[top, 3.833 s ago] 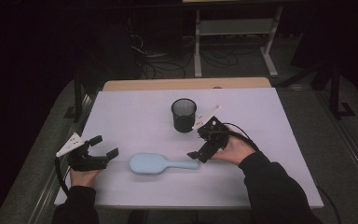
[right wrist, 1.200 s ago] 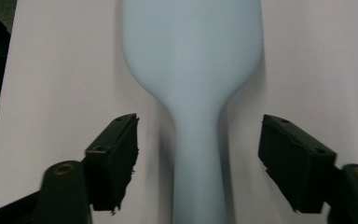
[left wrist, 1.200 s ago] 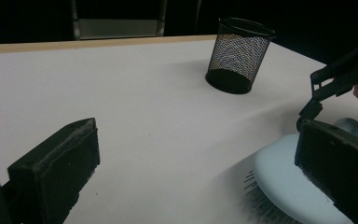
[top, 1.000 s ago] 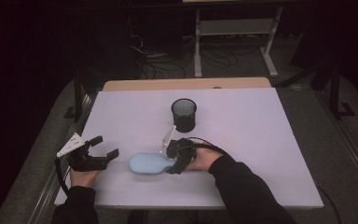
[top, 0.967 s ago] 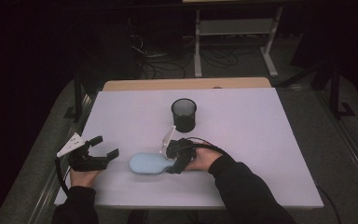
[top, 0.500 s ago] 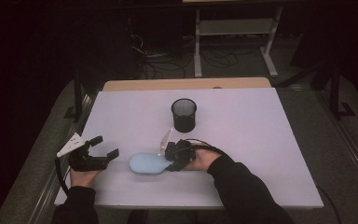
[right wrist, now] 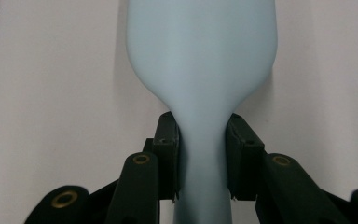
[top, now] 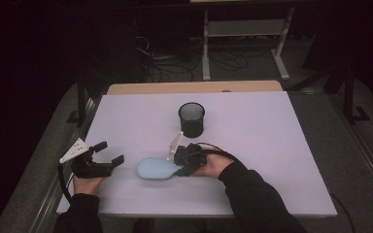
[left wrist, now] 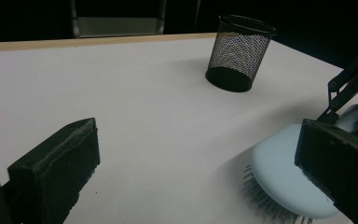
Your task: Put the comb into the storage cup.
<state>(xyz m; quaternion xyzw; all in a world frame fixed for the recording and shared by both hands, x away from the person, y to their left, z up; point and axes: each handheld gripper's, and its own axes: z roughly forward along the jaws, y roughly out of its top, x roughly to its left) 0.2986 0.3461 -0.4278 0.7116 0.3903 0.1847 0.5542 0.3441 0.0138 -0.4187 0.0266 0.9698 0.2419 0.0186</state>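
We see mesh cup (top: 192, 119) beyond brush (top: 156, 169) on worktop (top: 272, 145). Right gripper (right wrist: 200, 154) jaws clamped on brush handle. Left gripper (top: 110, 155) jaws apart, brush bristles between them.

Pale blue plastic paddle hairbrush (top: 156, 168) lies bristles-down on white bench (top: 272, 145), handle pinched between right gripper (top: 187, 162) jaws. Black wire-mesh cup (top: 191, 119) stands upright, apart, farther back, mid-bench.
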